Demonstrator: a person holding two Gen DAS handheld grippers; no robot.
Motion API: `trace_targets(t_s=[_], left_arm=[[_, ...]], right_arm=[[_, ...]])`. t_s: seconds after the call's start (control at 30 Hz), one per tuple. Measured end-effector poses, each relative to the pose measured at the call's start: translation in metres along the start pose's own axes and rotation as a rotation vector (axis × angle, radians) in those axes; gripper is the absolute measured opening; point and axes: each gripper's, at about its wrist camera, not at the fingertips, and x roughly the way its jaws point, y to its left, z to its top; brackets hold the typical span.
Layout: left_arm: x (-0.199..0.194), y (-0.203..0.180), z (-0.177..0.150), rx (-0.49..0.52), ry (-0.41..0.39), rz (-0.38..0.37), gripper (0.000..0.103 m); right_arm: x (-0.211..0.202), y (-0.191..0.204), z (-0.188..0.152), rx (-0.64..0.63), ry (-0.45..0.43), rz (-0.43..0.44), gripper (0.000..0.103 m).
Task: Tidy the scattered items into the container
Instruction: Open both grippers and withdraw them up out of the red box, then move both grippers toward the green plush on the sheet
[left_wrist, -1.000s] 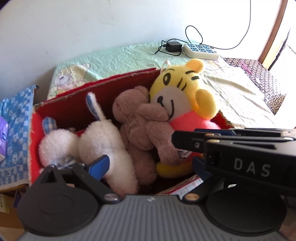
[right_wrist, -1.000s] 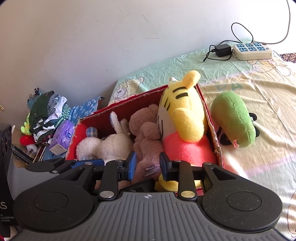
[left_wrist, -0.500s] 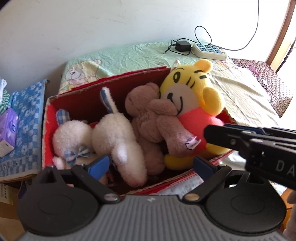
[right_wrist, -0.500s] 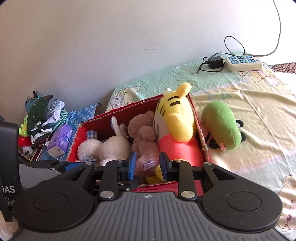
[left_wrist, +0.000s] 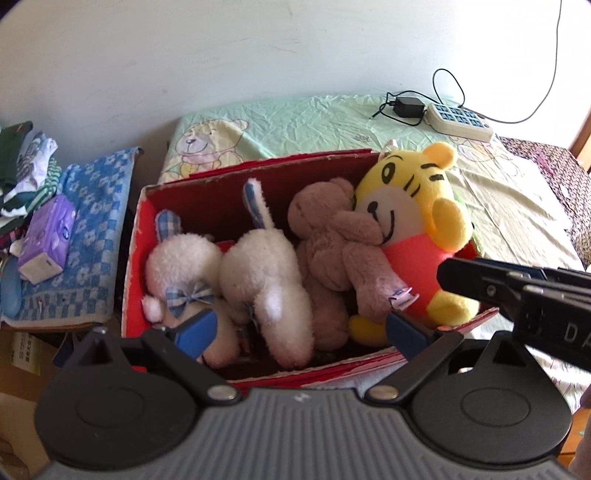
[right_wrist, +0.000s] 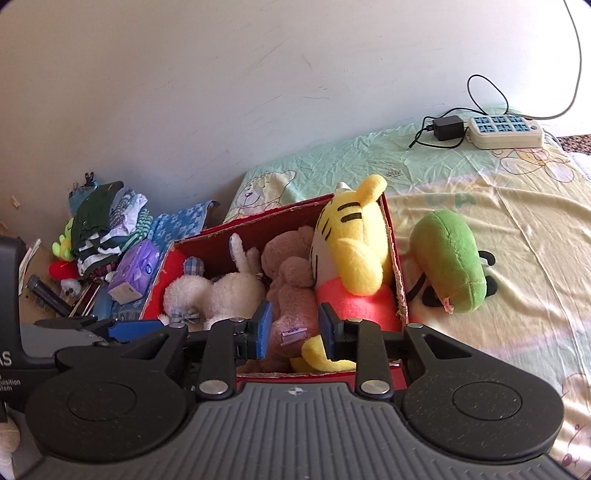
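A red cardboard box (left_wrist: 258, 166) (right_wrist: 258, 221) sits at the bed's edge. In it lie a white rabbit plush (left_wrist: 258, 269) (right_wrist: 221, 291), a brown bear (left_wrist: 332, 240) (right_wrist: 291, 273) and a yellow tiger in a pink shirt (left_wrist: 406, 206) (right_wrist: 351, 240). A green plush (right_wrist: 447, 258) lies on the sheet just right of the box. My left gripper (left_wrist: 299, 332) hovers above the box's near rim, jaws wide, nothing between them. My right gripper (right_wrist: 294, 330) hangs over the near right corner, pads a narrow gap apart and gripping nothing; the bear's leg shows below the gap.
A white power strip (right_wrist: 506, 129) and black adapter (right_wrist: 448, 127) with cables lie at the bed's far side by the wall. Left of the box are a blue towel (left_wrist: 85, 229), a purple tissue pack (right_wrist: 135, 273) and a pile of clothes (right_wrist: 103, 229).
Both grippers have drawn back and up from the box, so more of it and the bed shows. The left view has rolled a little. The toys have not moved.
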Motion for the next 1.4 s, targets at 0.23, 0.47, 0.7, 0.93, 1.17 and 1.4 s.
trace_targets(t_s=[0.23, 0.47, 0.7, 0.93, 1.17, 1.4], left_arm=[[-0.015, -0.026, 0.005, -0.057, -0.035, 0.073, 0.098], [-0.028, -0.065, 0.009, -0.087, -0.060, 0.105, 0.098], [-0.030, -0.114, 0.011, -0.082, -0.090, 0.090, 0.098], [-0.017, -0.157, 0.013, -0.061, -0.070, 0.042, 0.098], [-0.003, -0.195, 0.021, -0.014, -0.048, 0.008, 0.098], [0.015, -0.218, 0.025, 0.017, -0.018, -0.020, 0.098]], right_arm=[[-0.019, -0.029, 0.013, -0.026, 0.010, 0.068, 0.029], [-0.034, -0.066, 0.024, -0.034, 0.012, 0.102, 0.029], [-0.046, -0.113, 0.026, -0.040, 0.034, 0.084, 0.029], [-0.050, -0.160, 0.023, 0.004, 0.066, 0.056, 0.030], [-0.054, -0.195, 0.022, 0.054, 0.070, 0.034, 0.030], [-0.055, -0.219, 0.023, 0.086, 0.074, 0.006, 0.031]])
